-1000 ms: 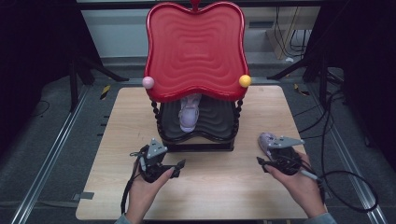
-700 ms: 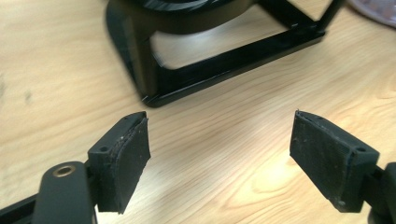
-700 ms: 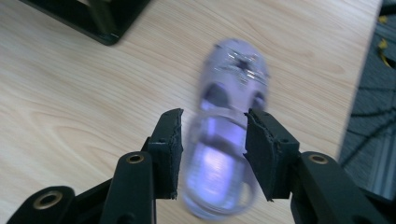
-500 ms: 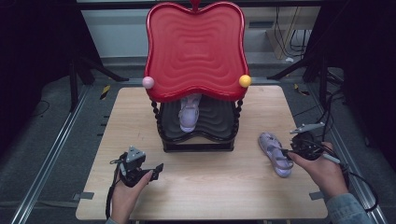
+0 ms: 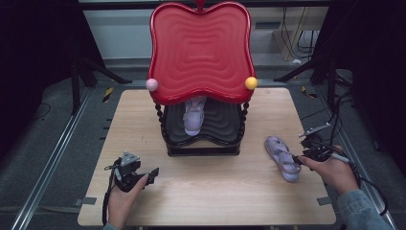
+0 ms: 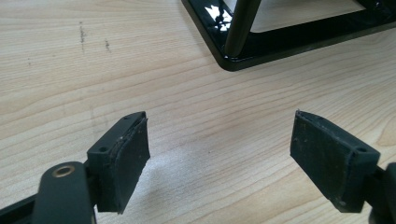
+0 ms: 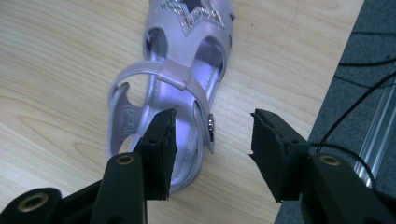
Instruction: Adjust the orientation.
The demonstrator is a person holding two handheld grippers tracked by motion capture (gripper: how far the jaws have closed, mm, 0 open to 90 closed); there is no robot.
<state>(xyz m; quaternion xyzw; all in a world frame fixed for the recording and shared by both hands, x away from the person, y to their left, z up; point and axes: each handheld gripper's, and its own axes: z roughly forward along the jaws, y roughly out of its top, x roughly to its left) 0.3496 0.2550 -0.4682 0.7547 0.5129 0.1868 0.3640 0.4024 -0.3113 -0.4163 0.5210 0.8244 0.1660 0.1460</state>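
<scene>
Hovering right gripper (image 7: 210, 154), jaws apart, possibly brushing sandal (image 7: 177, 88) | left gripper (image 6: 219, 158) jaws apart

1. A pale wooden worktop (image 5: 143, 120) carries everything.
2. A black-based rack (image 5: 203, 149) with a red top stands at the worktop's middle back.
3. A lilac sandal (image 5: 282, 158) lies flat on the wood, right of the rack, near the right edge.
4. Another sandal (image 5: 194, 117) sits on the rack's lower shelf.

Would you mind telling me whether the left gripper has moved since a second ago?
Yes. The left gripper has shifted left and toward the table's near edge, away from the black rack base.
</scene>
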